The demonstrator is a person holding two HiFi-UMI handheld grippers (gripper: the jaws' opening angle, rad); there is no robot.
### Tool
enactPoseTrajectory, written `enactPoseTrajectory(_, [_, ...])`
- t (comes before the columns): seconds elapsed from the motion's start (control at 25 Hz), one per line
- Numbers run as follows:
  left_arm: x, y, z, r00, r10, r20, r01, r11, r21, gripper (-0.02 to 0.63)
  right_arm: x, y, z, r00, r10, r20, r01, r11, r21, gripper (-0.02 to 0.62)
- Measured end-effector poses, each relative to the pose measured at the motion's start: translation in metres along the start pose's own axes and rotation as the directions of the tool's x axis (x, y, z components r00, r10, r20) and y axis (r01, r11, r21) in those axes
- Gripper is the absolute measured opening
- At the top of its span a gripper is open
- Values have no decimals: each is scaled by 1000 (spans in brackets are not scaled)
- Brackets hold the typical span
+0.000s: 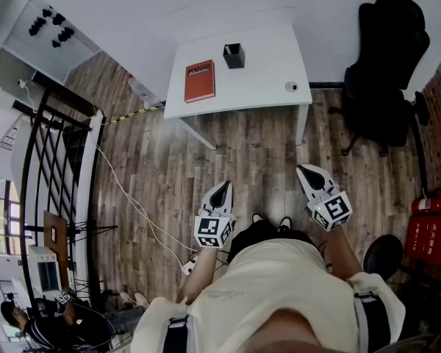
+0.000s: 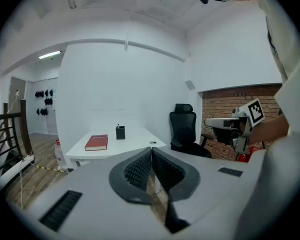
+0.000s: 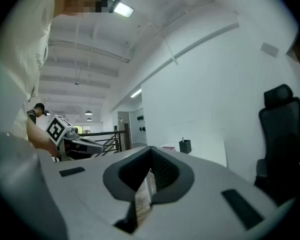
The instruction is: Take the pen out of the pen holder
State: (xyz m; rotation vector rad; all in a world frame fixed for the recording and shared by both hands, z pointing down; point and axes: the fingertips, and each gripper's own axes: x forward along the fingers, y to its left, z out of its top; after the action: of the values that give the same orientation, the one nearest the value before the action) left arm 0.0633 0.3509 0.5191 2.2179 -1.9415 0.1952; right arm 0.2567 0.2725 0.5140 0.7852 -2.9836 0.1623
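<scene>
The black pen holder (image 1: 234, 55) stands at the far side of the white table (image 1: 264, 79), well ahead of both grippers. In the left gripper view the pen holder (image 2: 120, 132) shows a thin pen tip sticking up from it. It is also small and distant in the right gripper view (image 3: 185, 146). My left gripper (image 1: 222, 190) (image 2: 151, 151) is shut and empty, held close to my body over the wooden floor. My right gripper (image 1: 306, 171) (image 3: 151, 151) is beside it, jaws together with nothing in them.
A red book (image 1: 200, 81) lies on the table's left part, and a small round object (image 1: 292, 87) sits near its right edge. A black office chair (image 1: 386, 65) stands to the right. A red fire-extinguisher box (image 1: 430, 230) is at far right, a black railing (image 1: 51, 145) at left.
</scene>
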Motion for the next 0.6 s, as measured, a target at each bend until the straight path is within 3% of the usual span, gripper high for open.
enactPoseTrajectory(0.36, [21, -5, 16, 999, -21, 37, 20, 1000, 6, 18, 9, -6, 2, 999, 36, -32, -37, 999, -37, 8])
enactPoseTrajectory(0.6, [0, 25, -4, 998, 54, -18, -54, 998, -18, 18, 27, 4, -14, 994, 86, -65, -87, 996, -5, 8])
